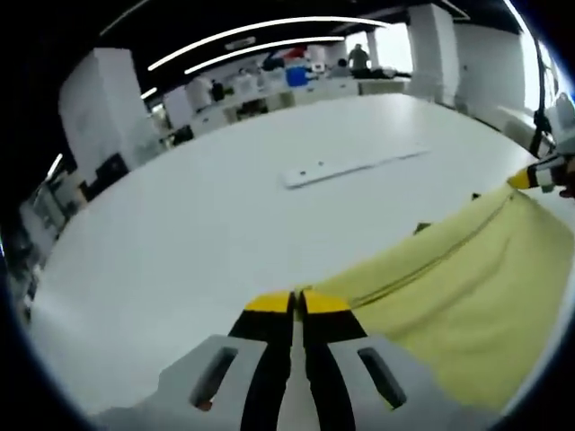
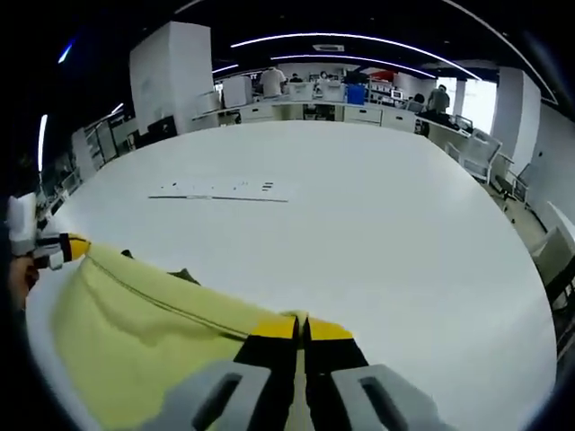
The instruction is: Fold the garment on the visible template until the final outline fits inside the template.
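A pale yellow garment (image 1: pixel 449 305) hangs stretched between both grippers above the white table (image 1: pixel 207 224). In the left gripper view my left gripper (image 1: pixel 296 303) is shut on the garment's edge, and the cloth runs off to the right to the other gripper (image 1: pixel 530 178), which pinches its far corner. The right gripper view mirrors this: my right gripper (image 2: pixel 301 328) is shut on the yellow garment (image 2: pixel 135 332), which spreads left to the other gripper (image 2: pixel 65 249). A seam line runs along the cloth. No template outline is visible to me.
A long white strip (image 1: pixel 350 166) with small dark marks lies flat on the table, also the strip (image 2: pixel 220 193) in the right gripper view. Desks, white cabinets, a blue bin (image 2: pixel 356 93) and people stand in the far background. White chairs (image 2: pixel 476 153) stand at the table's right edge.
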Tool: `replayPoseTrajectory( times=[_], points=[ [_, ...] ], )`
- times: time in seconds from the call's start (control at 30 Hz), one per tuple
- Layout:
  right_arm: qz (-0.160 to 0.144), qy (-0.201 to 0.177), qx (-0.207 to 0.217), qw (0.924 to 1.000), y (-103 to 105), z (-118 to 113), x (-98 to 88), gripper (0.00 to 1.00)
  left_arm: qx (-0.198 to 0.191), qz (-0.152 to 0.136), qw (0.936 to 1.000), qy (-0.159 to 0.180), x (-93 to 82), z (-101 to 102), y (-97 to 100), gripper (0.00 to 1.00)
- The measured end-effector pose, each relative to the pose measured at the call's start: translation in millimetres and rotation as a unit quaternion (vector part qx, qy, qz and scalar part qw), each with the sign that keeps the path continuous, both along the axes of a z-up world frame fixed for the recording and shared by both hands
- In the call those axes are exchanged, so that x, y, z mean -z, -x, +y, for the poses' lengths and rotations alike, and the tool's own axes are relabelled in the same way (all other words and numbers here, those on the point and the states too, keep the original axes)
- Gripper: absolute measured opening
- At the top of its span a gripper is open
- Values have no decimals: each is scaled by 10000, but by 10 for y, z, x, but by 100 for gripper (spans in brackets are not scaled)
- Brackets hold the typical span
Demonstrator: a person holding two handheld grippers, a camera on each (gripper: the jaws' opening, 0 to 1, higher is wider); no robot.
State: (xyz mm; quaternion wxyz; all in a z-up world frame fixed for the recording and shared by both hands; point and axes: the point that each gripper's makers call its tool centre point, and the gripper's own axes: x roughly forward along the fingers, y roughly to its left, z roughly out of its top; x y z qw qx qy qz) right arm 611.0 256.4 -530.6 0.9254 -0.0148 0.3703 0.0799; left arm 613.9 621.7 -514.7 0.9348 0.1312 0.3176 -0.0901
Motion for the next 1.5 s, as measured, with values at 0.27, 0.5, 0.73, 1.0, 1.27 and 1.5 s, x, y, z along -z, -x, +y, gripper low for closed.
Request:
replayPoseTrajectory(
  times=[0.27, 0.5, 0.73, 1.0, 1.27, 1.5],
  points=[
    [27, -74, -67, 9999, -1, 17, 19, 0, 658, -110, 9972, -325, 73, -15, -46, 1],
    [-328, -150, -407, 9985, 16, 33, -161, 14, 1119, -258, 9932, -173, -28, 11, 37, 26],
    [-656, 12, -971, 9931, 100, 38, -306, 23, 1754, -395, 9836, -166, -72, -2, 147, 28],
    [-572, 195, -1184, 9911, 162, -8, -149, 27, 1805, -513, 9819, -242, 37, -79, 96, 30],
    [-576, 5, -830, 9949, -48, 21, -16, 30, 1619, -602, 9847, -233, 51, -127, -92, 31],
    [-725, -196, -357, 9965, -264, 10, -43, 30, 636, -631, 9956, 260, -9, 19, -219, 35]
  ],
)
